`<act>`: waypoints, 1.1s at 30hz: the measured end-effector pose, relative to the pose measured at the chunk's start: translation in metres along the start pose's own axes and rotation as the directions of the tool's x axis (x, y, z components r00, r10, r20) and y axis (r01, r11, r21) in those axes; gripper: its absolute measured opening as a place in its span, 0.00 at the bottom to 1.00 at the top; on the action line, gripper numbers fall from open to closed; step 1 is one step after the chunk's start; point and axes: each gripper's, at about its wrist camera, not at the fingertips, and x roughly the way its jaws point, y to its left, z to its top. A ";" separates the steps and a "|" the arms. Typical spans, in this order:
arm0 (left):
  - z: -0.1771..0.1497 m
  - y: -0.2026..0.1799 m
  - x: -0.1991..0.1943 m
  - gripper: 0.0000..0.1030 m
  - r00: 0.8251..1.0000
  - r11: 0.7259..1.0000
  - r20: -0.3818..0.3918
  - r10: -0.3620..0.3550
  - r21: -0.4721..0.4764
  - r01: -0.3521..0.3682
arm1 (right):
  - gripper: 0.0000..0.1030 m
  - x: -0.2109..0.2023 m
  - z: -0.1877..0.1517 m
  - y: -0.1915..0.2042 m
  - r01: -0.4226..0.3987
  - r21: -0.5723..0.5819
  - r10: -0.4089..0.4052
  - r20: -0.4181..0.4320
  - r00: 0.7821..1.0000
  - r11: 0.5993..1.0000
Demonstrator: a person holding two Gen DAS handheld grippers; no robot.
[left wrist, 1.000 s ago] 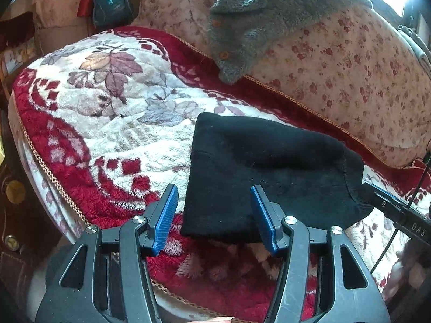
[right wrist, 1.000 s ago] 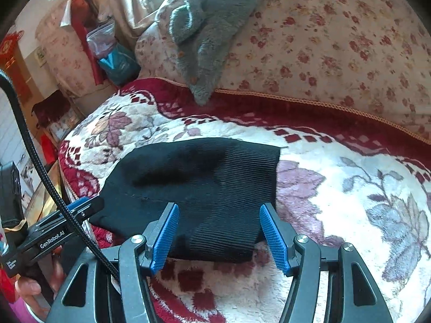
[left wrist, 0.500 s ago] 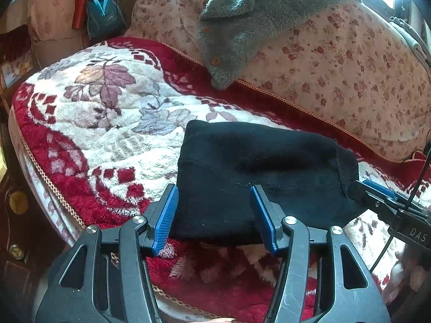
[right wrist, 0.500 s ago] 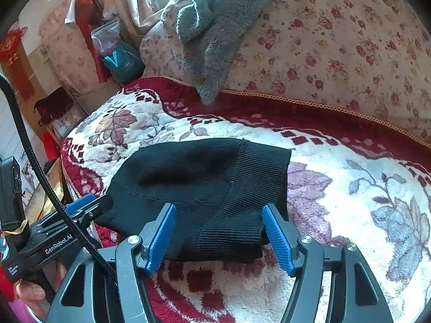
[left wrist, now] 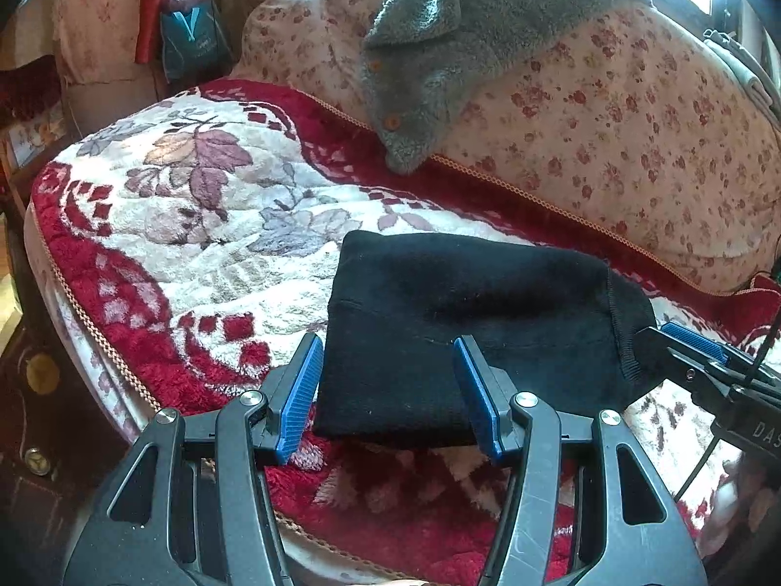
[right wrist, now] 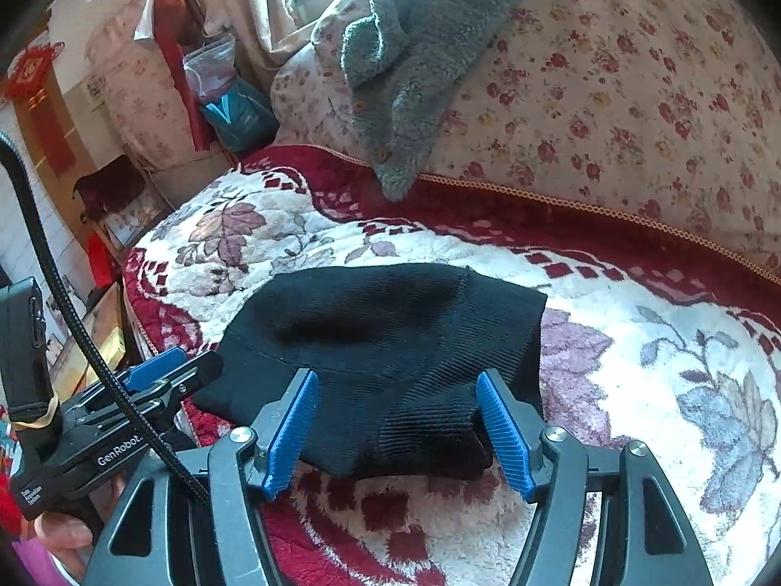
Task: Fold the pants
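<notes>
The black pants lie folded into a compact bundle on the red-and-white floral blanket. My left gripper hovers open over the bundle's near left corner, its blue pads clear of the cloth. In the right wrist view the pants show a ribbed cuff end toward me. My right gripper straddles that end, open, pads not pressing. Each gripper shows in the other's view: the right gripper by the pants' right end, the left gripper by their left end.
A grey fleece garment drapes over the floral backrest cushion behind the pants. The blanket's edge drops off at the left. A teal bag and clutter stand beyond. A person's hand holds the left gripper.
The right gripper has drawn back slightly from the pants and its jaws stand a touch wider. The left wrist view has shifted a little; the pants lie as before.
</notes>
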 end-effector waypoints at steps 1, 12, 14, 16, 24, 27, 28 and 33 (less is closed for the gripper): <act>0.000 0.000 0.000 0.54 1.000 1.000 0.002 0.000 0.000 0.000 | 0.63 -0.001 0.000 0.001 -0.002 -0.002 0.002 0.002 1.000 1.000; 0.000 0.001 -0.001 0.54 1.000 1.000 0.007 0.002 0.003 -0.002 | 0.64 0.001 -0.001 0.009 -0.003 -0.025 0.002 -0.011 1.000 1.000; 0.000 0.001 -0.001 0.54 1.000 1.000 0.009 0.003 0.002 -0.003 | 0.64 0.001 0.000 0.009 -0.003 -0.025 0.003 -0.011 1.000 1.000; 0.001 0.002 -0.001 0.54 1.000 1.000 0.009 0.005 0.001 -0.005 | 0.64 0.001 0.000 0.010 -0.004 -0.024 0.004 -0.011 1.000 1.000; 0.001 0.005 -0.001 0.54 1.000 1.000 0.010 0.013 -0.010 -0.013 | 0.64 0.002 -0.001 0.012 -0.003 -0.026 0.003 -0.014 1.000 1.000; 0.000 0.006 -0.002 0.54 0.999 0.999 0.023 0.035 -0.019 -0.034 | 0.64 0.002 -0.001 0.011 -0.004 -0.025 0.004 -0.014 1.000 1.000; 0.000 0.006 -0.002 0.54 0.999 0.999 0.026 0.038 -0.022 -0.038 | 0.64 0.002 -0.001 0.011 -0.003 -0.025 0.003 -0.014 1.000 1.000; -0.001 0.008 -0.005 0.54 0.996 0.998 0.060 0.062 -0.022 -0.061 | 0.64 0.003 -0.002 0.011 -0.007 -0.016 0.007 -0.014 1.000 1.000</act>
